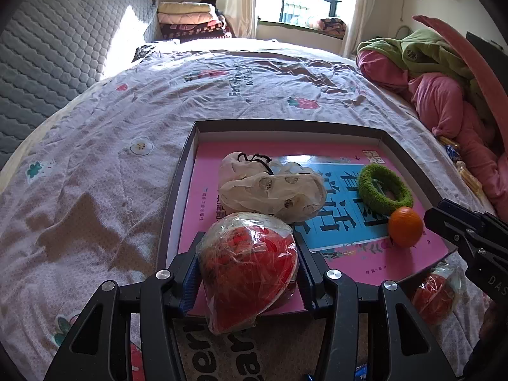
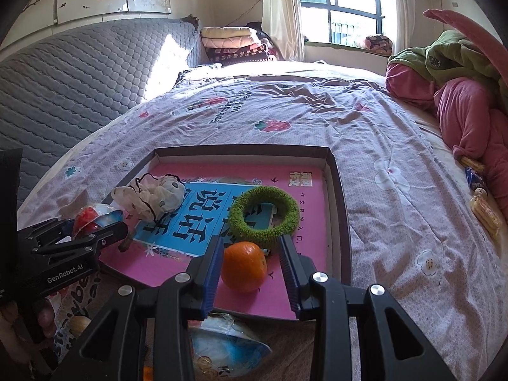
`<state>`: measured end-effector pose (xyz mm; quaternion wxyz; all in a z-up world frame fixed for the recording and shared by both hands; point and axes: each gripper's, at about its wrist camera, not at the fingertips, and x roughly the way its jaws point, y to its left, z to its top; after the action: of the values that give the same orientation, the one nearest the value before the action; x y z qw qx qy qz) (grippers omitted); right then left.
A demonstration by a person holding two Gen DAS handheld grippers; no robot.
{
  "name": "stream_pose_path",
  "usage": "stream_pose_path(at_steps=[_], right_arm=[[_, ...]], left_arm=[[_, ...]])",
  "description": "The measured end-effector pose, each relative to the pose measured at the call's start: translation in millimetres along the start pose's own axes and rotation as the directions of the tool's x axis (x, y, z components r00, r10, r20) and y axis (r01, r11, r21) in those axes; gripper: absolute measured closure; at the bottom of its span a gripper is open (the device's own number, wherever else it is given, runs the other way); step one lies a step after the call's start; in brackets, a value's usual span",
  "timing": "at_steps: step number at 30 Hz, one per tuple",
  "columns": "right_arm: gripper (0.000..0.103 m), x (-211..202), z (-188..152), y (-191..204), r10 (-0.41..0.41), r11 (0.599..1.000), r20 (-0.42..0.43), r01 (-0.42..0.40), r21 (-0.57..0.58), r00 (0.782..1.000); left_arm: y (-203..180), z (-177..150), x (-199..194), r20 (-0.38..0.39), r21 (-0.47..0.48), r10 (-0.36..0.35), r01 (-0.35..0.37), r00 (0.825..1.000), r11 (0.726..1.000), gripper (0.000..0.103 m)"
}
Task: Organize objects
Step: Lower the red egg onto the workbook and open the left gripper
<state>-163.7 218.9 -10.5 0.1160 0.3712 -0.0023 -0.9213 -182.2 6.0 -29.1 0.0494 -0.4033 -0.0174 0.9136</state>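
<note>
Left gripper (image 1: 247,273) was clamped on a red snack bag (image 1: 246,270) wrapped in clear plastic, both blue pads (image 1: 192,273) pressed against its sides, the bag sitting right between the fingers over the near left corner of the box lid (image 1: 285,125). Just ahead of that gripper lay a white drawstring pouch (image 1: 273,187), touching the far edge of the bag, on a pink and blue book (image 1: 346,219) lining the lid. Right gripper (image 2: 250,270) sat at the near edge of the same lid with an orange (image 2: 243,266) between its fingers; the left pad was at or almost at the fruit, the right pad stood clear of it with a visible gap, so not a firm grip, jaws apart. Directly beyond the orange, just past the right gripper's fingertips, lay a green fuzzy ring (image 2: 265,214) on the book, near or touching the orange. Below the right gripper, outside the lid on the bedspread (image 2: 397,190), another packet (image 2: 225,346) in blue and white wrap lay under the fingers. In the left wrist view a second red packet (image 1: 435,292) lay off to that gripper's right on the bed, under the right gripper. Pink and green clothes (image 2: 460,95) were piled well off to the right.
</note>
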Motion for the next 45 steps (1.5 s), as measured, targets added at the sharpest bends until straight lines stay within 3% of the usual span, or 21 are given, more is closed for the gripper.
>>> stream_pose_path(at_steps=[26, 40, 45], right_arm=[[0.066, 6, -5, 2, 0.011, 1.0, -0.034, -0.011, 0.002, 0.999], [0.065, -7, -2, 5, 0.01, 1.0, -0.023, -0.01, 0.016, 1.0], [0.059, -14, 0, 6, 0.009, 1.0, -0.013, -0.009, 0.023, 1.0]], left_arm=[[-3, -4, 16, -0.076, -0.006, -0.018, 0.018, 0.997, 1.0, 0.047], [-2, -3, 0, -0.06, -0.021, -0.029, 0.028, 0.998, 0.999, 0.045], [-1, -2, -11, -0.049, -0.022, -0.03, 0.029, 0.998, 0.999, 0.045]])
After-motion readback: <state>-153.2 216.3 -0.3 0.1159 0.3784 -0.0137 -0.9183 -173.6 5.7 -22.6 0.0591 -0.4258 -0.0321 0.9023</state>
